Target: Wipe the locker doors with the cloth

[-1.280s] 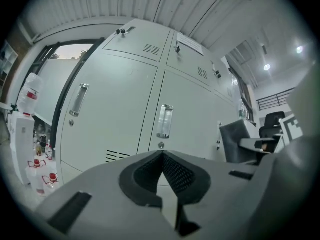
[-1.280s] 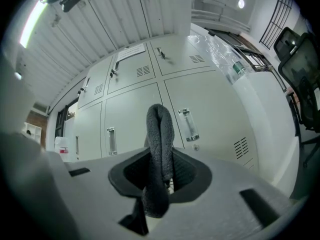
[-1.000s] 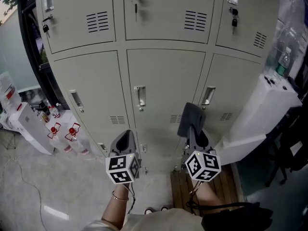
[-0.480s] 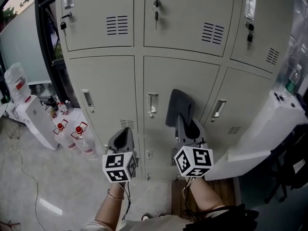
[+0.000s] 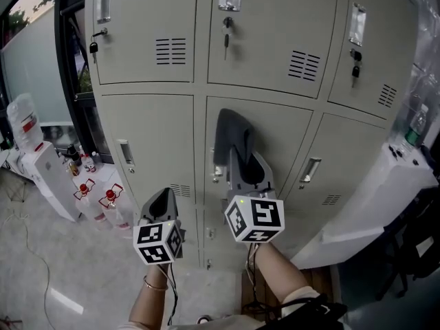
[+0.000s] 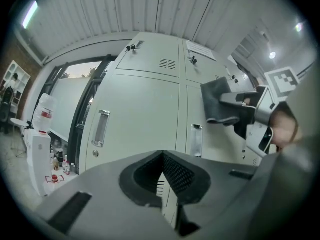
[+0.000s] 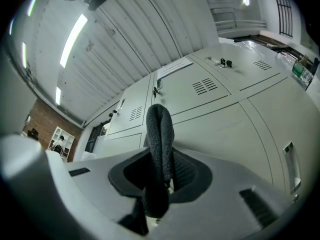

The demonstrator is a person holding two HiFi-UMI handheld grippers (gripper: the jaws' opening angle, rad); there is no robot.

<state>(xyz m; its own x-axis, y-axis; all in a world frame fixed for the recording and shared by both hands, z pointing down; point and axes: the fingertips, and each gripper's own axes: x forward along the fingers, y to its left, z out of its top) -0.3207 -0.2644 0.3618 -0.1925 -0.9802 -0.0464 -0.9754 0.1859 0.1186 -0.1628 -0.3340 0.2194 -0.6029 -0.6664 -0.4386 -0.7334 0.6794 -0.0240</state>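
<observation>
A bank of pale grey lockers point(image 5: 275, 122) fills the head view, with vented doors, recessed handles and keys in the upper row. My right gripper point(image 5: 237, 158) is shut on a folded dark grey cloth point(image 5: 232, 135), which stands up from the jaws point(image 7: 159, 134) against the middle lower door point(image 5: 282, 139), beside its handle. My left gripper point(image 5: 162, 199) hangs lower and to the left, in front of the left lower door point(image 5: 155, 139), jaws shut with nothing between them point(image 6: 162, 176). The cloth point(image 6: 219, 101) and the right gripper also show at the right of the left gripper view.
A white water dispenser point(image 5: 45, 177) with bottles point(image 5: 110, 201) beside it stands at the left on the floor. A white appliance point(image 5: 385, 198) leans at the right of the lockers. A dark window frame point(image 5: 72, 81) borders the lockers on the left.
My right gripper has carried the cloth up and to the left, from near the right lower door's handle onto the middle lower door. The left gripper has stayed low.
</observation>
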